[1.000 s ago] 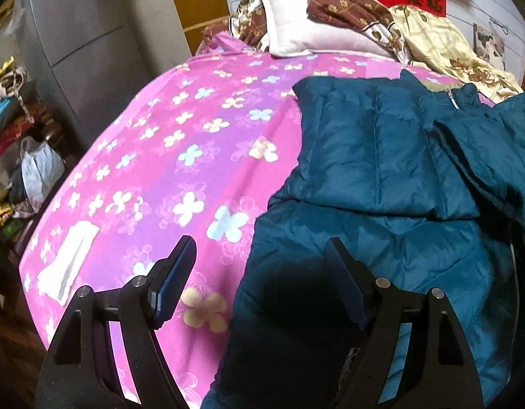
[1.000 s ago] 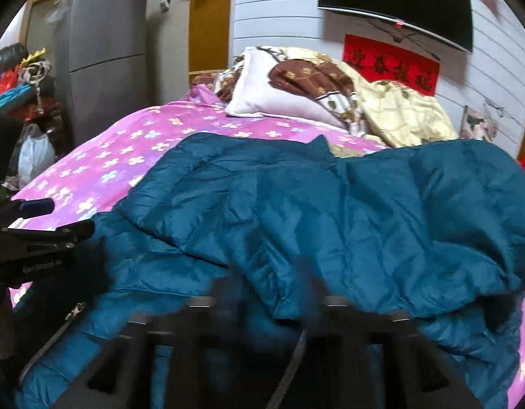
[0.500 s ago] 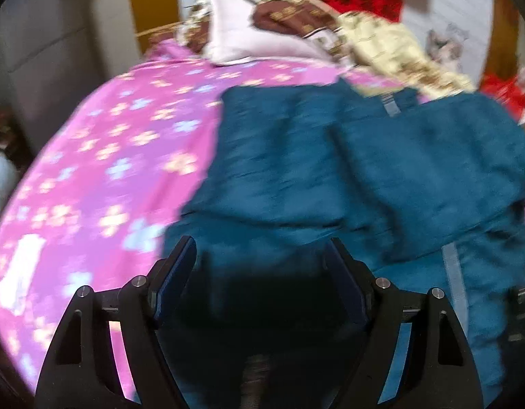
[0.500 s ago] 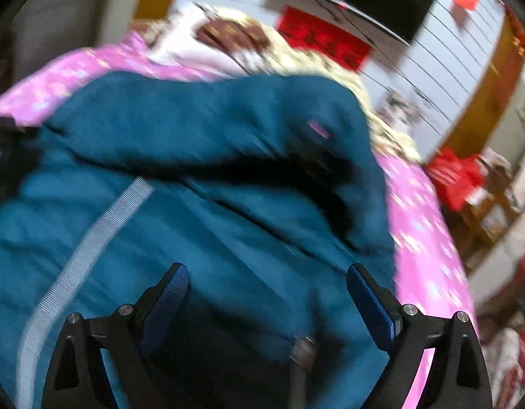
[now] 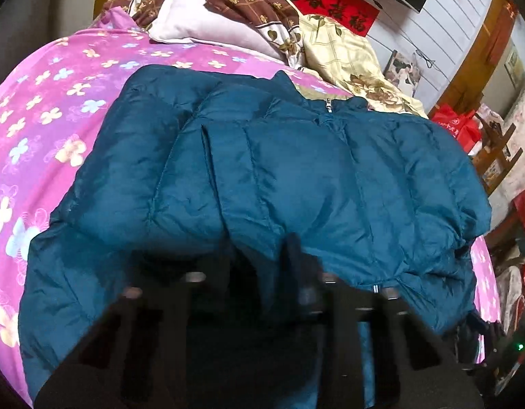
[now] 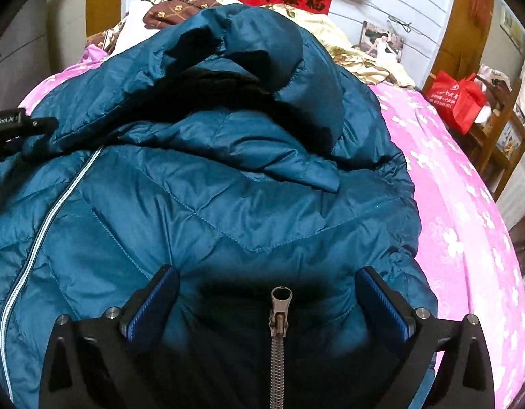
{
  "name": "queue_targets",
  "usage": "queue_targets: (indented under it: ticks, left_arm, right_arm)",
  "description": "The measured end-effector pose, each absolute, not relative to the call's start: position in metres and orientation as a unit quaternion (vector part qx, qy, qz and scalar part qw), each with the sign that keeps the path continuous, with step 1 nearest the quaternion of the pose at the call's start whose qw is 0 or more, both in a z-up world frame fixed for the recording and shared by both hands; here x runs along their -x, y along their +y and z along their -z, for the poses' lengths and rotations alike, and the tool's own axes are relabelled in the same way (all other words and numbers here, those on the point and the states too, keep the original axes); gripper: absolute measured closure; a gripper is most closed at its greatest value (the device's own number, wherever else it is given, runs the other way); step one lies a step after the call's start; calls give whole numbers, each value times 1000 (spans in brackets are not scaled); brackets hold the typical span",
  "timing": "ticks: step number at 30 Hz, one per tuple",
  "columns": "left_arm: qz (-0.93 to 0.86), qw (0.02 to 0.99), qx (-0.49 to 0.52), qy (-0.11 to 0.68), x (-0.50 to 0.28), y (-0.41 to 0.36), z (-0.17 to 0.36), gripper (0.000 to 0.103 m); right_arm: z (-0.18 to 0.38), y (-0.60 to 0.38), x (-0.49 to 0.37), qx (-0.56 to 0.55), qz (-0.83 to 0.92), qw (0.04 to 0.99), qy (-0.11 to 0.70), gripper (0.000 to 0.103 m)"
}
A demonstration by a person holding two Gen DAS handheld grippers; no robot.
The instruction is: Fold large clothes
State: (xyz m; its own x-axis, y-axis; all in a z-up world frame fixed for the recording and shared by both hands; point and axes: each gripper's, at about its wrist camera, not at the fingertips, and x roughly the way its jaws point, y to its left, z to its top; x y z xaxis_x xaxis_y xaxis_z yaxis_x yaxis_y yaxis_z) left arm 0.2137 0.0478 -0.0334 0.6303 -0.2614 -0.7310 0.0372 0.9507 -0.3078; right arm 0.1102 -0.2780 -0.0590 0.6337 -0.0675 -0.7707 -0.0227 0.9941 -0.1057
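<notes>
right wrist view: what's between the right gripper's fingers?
In the right wrist view, the jacket fabric and its metal zipper pull lie between the opening right gripper fingers.

1. Right gripper [image 6: 267,305]: matte black angular frame, two splayed arms with triangular cut-outs.
2. Fingers [image 6: 153,301]: ribbed blue pads on the inner faces, black backing.
3. Round silver screw heads [image 6: 111,312] on the knuckles, two per side.
4. Left gripper [image 5: 262,272]: same black frame, blurred; pale round screw heads just discernible.
5. Seen from the right wrist camera, black bar of the left gripper with white lettering [image 6: 5,123], partly cut off.
</notes>
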Motion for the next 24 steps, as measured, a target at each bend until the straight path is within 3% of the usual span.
queue_targets:
  ticks: [1, 2, 9, 19, 21, 22, 23, 24]
  left_arm:
    - [90, 892, 139, 421, -212, 49, 33, 95]
    - [91, 892, 147, 417, -207, 51, 32, 96]
    - [21, 924, 158, 349, -192, 102, -5, 99]
    - [-33, 910, 170, 377, -211, 143, 15, 99]
    - [-27, 916, 159, 368, -203, 134, 9, 91]
    - [-19, 917, 156, 368, -199, 128, 9, 66]
    - [-11, 916, 157, 369, -196, 123, 10, 29]
    - [1, 916, 164, 367, -193, 119, 12, 20]
  right_arm:
    - [59, -278, -111, 54, 13, 902, 428, 0]
    - [58, -278, -112, 56, 14, 902, 428, 0]
    - [60, -268, -116, 58, 15, 902, 427, 0]
    - [61, -270, -117, 52, 13, 902, 428, 0]
    - [61, -272, -118, 51, 13, 902, 429, 0]
    - [62, -271, -119, 52, 13, 902, 429, 0]
    - [62, -271, -119, 52, 13, 902, 429, 0]
    - [62, -272, -119, 51, 13, 902, 429, 0]
